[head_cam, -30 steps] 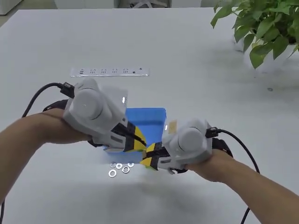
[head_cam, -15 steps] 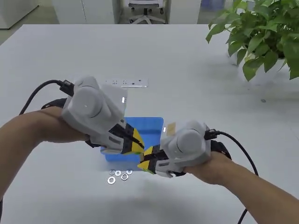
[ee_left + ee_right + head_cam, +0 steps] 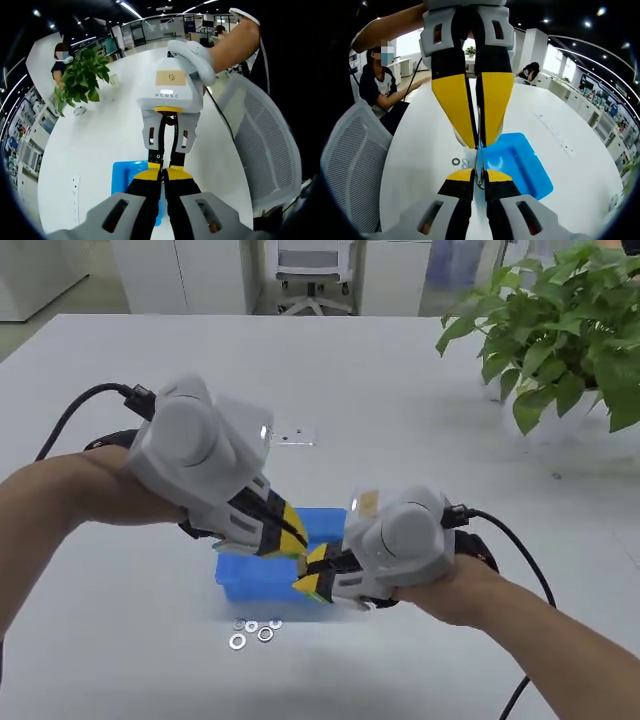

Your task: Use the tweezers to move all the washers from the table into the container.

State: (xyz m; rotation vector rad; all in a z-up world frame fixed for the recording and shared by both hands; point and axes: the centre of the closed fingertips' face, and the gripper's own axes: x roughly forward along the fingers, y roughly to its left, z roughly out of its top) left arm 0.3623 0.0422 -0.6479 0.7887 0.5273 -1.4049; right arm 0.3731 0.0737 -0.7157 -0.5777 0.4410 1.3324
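Thin silver tweezers (image 3: 479, 150) run between the jaws of both grippers, which meet tip to tip. My right gripper (image 3: 479, 176) is shut on their near end, and my left gripper (image 3: 479, 141) comes down from above, closed on the upper part. In the head view the left gripper (image 3: 293, 538) and right gripper (image 3: 308, 585) hang together over the blue container (image 3: 250, 578). Several small metal washers (image 3: 250, 632) lie on the white table just in front of the container. The washers (image 3: 460, 162) also show in the right gripper view, left of the container (image 3: 520, 165).
A white power strip (image 3: 290, 436) lies behind the container. A potted plant (image 3: 560, 340) stands at the table's far right. A mesh chair (image 3: 350, 165) stands beside the table and a person (image 3: 375, 85) sits there. Cables trail from both grippers.
The head camera has tilted up, so the table scene sits lower in view. Both grippers have risen a little together, from the washers to above the container, with jaws still meeting.
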